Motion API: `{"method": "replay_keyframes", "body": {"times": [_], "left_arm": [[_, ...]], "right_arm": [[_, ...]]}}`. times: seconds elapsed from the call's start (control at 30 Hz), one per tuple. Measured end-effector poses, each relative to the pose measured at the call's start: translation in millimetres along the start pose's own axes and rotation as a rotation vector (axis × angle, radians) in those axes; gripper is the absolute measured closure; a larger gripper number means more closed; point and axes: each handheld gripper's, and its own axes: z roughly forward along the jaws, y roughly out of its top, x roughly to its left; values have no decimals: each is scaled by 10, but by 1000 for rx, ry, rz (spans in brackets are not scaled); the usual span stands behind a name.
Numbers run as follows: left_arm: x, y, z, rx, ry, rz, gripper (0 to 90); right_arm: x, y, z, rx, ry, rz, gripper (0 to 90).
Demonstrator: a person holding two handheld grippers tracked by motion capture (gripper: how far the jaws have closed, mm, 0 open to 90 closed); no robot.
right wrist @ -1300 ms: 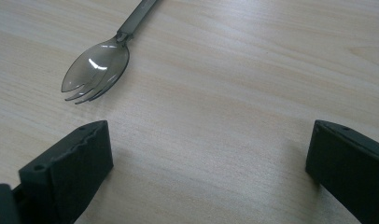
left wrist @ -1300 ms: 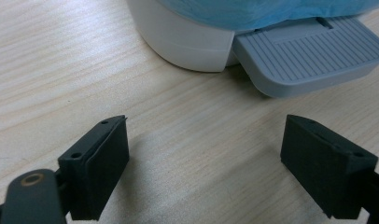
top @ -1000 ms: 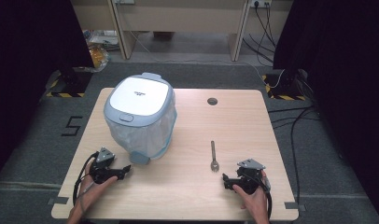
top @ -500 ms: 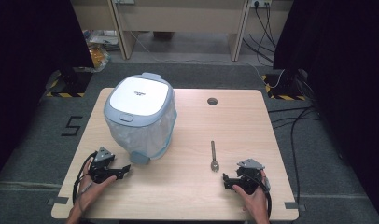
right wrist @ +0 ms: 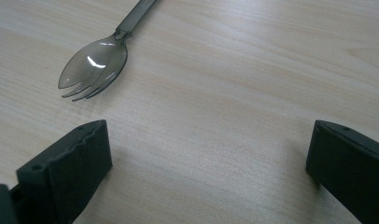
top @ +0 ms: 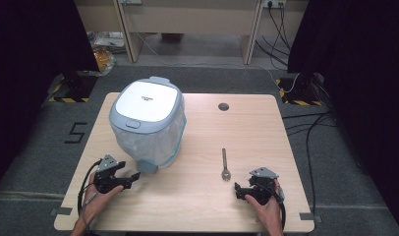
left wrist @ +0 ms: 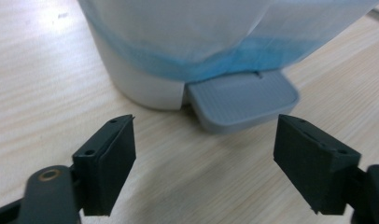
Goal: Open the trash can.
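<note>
A white pedal bin [top: 147,120] lined with a blue-edged clear bag stands at the table's left, lid down. Its grey pedal [top: 147,166] points toward me. My left gripper [top: 132,179] rests on the table just before that pedal. In the left gripper view the pedal [left wrist: 241,100] lies ahead of the left gripper [left wrist: 204,135], whose jaws are open and have just been closing a little with nothing between them. A dark translucent spork [top: 225,164] lies to the right. My right gripper [top: 238,191] rests open beside it, and the spork's head [right wrist: 92,63] lies ahead of the right gripper [right wrist: 208,140].
The wooden table [top: 266,132] has a round cable hole [top: 223,106] near its far edge. Cables trail from both grippers toward me. Dark floor, cabinets and a bag of items lie beyond the table.
The left gripper's jaws stand a little narrower than before. The right gripper, the spork and the bin have not moved.
</note>
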Motion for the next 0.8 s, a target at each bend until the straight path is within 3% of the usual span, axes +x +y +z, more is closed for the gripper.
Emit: {"method": "replay_keyframes", "body": {"times": [0.2,0.4,0.8], "left_arm": [[-97,63,-5,-43,-19,20,326],[-185,89,65,-43,-42,41,436],[-263,164,189,-41,-34,60,549]], "right_arm": [[0,0,0,0,0,0,3],[0,0,0,0,0,0,3],[0,0,0,0,0,0,3]]}}
